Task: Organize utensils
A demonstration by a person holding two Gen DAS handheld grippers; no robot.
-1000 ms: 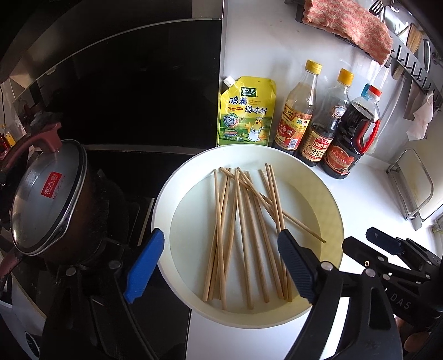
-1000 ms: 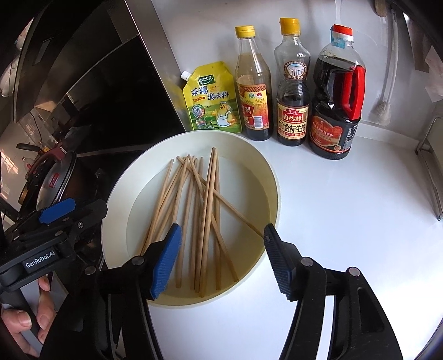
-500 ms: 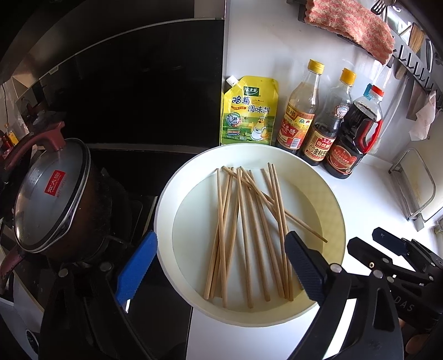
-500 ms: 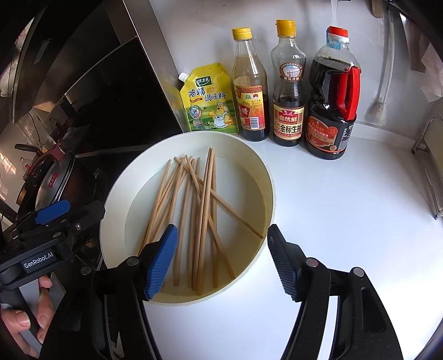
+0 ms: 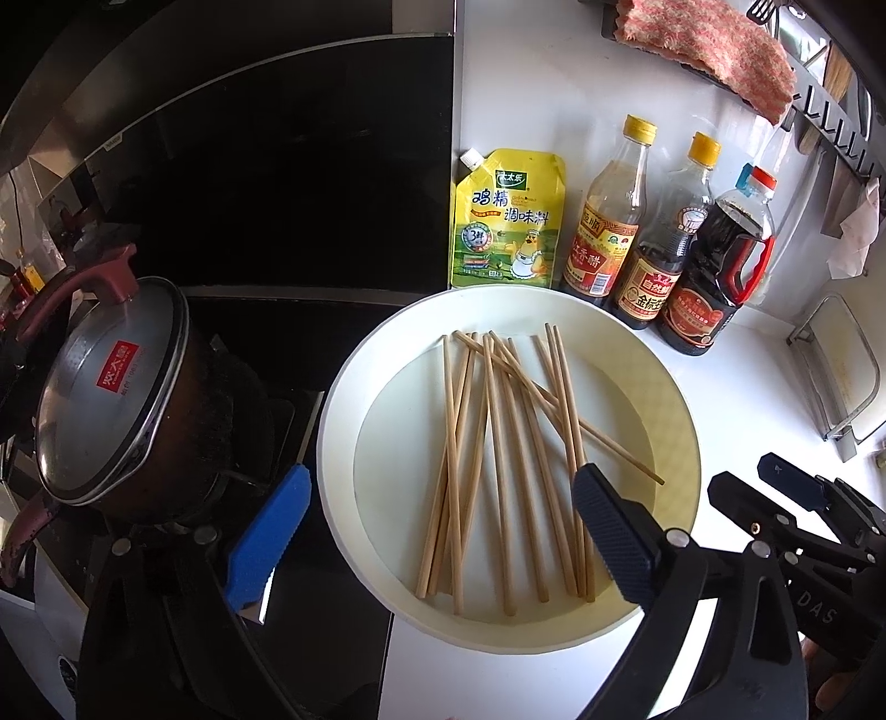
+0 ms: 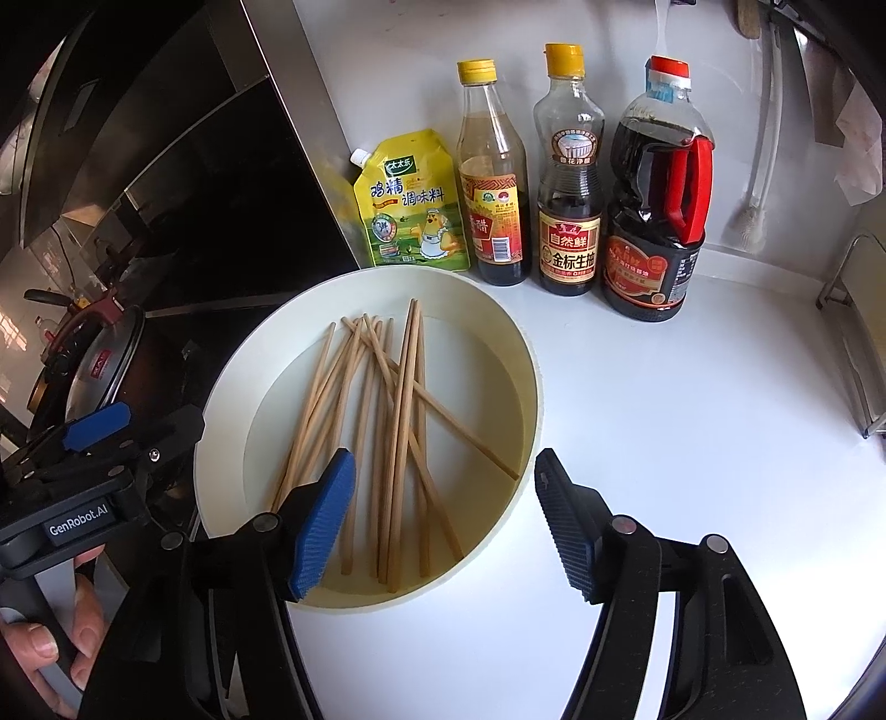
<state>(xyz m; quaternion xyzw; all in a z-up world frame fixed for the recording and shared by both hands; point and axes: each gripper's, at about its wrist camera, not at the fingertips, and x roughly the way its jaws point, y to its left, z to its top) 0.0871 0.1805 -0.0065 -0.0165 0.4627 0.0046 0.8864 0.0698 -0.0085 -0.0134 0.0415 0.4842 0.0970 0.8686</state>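
Several wooden chopsticks (image 5: 498,454) lie loosely crossed in a round cream basin (image 5: 678,399) on the white counter. They also show in the right wrist view (image 6: 387,421), inside the basin (image 6: 515,343). My left gripper (image 5: 437,531) is open and empty, hovering over the basin's near edge. My right gripper (image 6: 443,515) is open and empty, above the basin's near right rim. The left gripper (image 6: 99,426) also shows at the left of the right wrist view, and the right gripper (image 5: 792,482) at the right of the left wrist view.
A yellow seasoning pouch (image 5: 506,221) and three sauce bottles (image 5: 648,227) stand behind the basin against the wall. A lidded pot (image 5: 111,387) sits on the black stove at the left. A wire rack (image 5: 841,376) stands at the right. A hanging rail with a cloth (image 5: 714,44) runs above.
Both grippers have drawn back and up a little from the basin; the left gripper's jaws have opened a bit wider. The chopsticks have not moved.
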